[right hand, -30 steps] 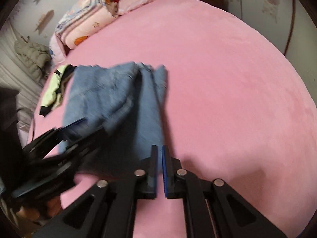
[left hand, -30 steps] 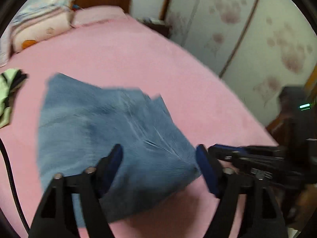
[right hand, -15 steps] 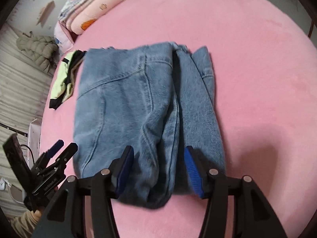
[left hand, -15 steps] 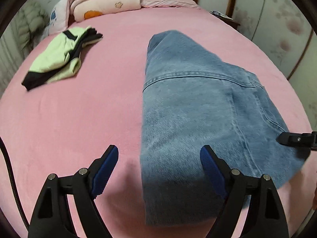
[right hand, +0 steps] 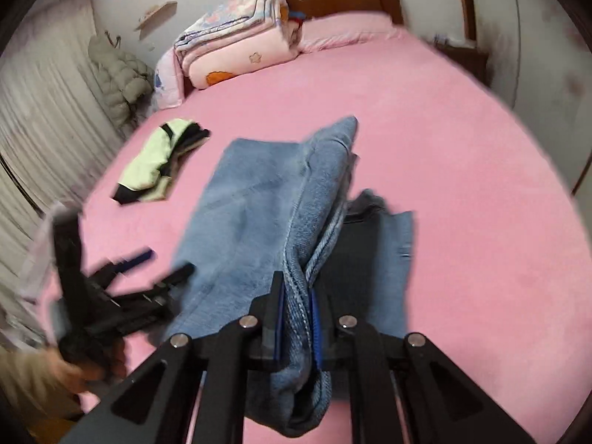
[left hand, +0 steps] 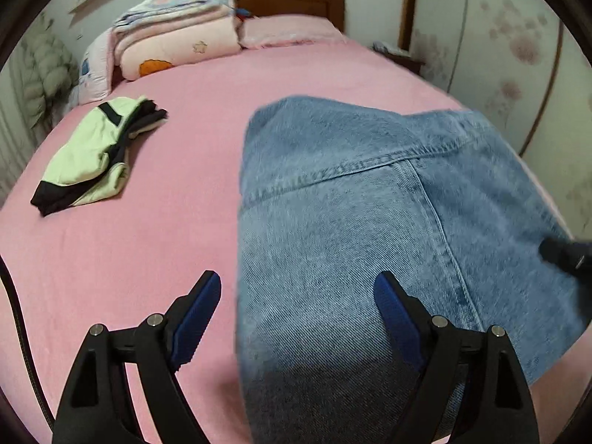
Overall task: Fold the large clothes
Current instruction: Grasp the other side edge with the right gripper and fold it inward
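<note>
I see the blue denim jeans lying partly folded on the pink bed, right of a green garment. My right gripper closes on their bunched edge; my left gripper hovers wide, empty. Denim looks heavy and floppy; I'd grip thick seams.

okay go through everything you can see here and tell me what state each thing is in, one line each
Denim garment: partly folded on the bed, one edge lifted.
Right claw: closing, pads pinching the denim's seam edge.
Left claw: open, holding nothing.
Green and black garment: folded, lying flat.
Quilts: folded, stacked by the headboard.
</note>
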### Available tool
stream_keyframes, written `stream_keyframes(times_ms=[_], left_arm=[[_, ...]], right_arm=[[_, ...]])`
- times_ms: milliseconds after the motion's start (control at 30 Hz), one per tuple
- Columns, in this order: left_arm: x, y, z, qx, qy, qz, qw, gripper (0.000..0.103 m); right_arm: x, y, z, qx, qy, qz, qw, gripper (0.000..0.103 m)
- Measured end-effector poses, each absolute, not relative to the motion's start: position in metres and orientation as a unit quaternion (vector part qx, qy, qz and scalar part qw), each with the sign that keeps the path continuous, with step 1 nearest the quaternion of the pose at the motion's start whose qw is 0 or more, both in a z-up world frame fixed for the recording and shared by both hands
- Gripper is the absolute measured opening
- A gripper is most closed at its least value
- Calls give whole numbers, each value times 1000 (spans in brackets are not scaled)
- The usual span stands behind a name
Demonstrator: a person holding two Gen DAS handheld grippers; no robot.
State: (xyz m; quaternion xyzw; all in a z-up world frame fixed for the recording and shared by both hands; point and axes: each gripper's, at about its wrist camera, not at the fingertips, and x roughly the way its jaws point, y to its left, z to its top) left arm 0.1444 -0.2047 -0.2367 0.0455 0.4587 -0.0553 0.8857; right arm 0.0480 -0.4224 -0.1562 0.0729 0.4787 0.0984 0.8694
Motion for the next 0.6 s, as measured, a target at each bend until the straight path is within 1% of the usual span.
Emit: stream_keyframes(times_ms=[67, 100, 133, 167, 300, 367, 400, 500, 600], left_arm=[[145, -219, -252, 52, 474, -65, 876, 84], [144, -226, -255, 61, 468, -64, 879, 86], [141, -235, -256, 80, 459, -57, 883, 87], [140, -240, -257, 91, 453, -52, 885, 88], [143, -242, -255, 64, 448, -62, 889, 89], [142, -250, -253, 74, 443, -67, 891, 89], [142, -254, -256, 85, 441, -64, 891, 89], [141, -263, -271, 118, 444, -52, 887, 91], [139, -261, -273, 122, 440, -52, 888, 91]], right_arm=[[45, -431, -197, 62, 512, 72, 854, 11], [43, -437, -217, 69, 529, 57, 844, 11], [42, -443, -224, 82, 534, 50, 840, 11], [39, -449, -224, 106, 529, 44, 841, 11], [33, -446, -194, 76, 483, 21, 872, 11], [34, -452, -186, 76, 475, 15, 877, 11], [35, -455, -189, 78, 479, 16, 874, 11], [45, -453, -223, 70, 525, 14, 848, 12], [46, -446, -235, 55, 534, 8, 844, 14]])
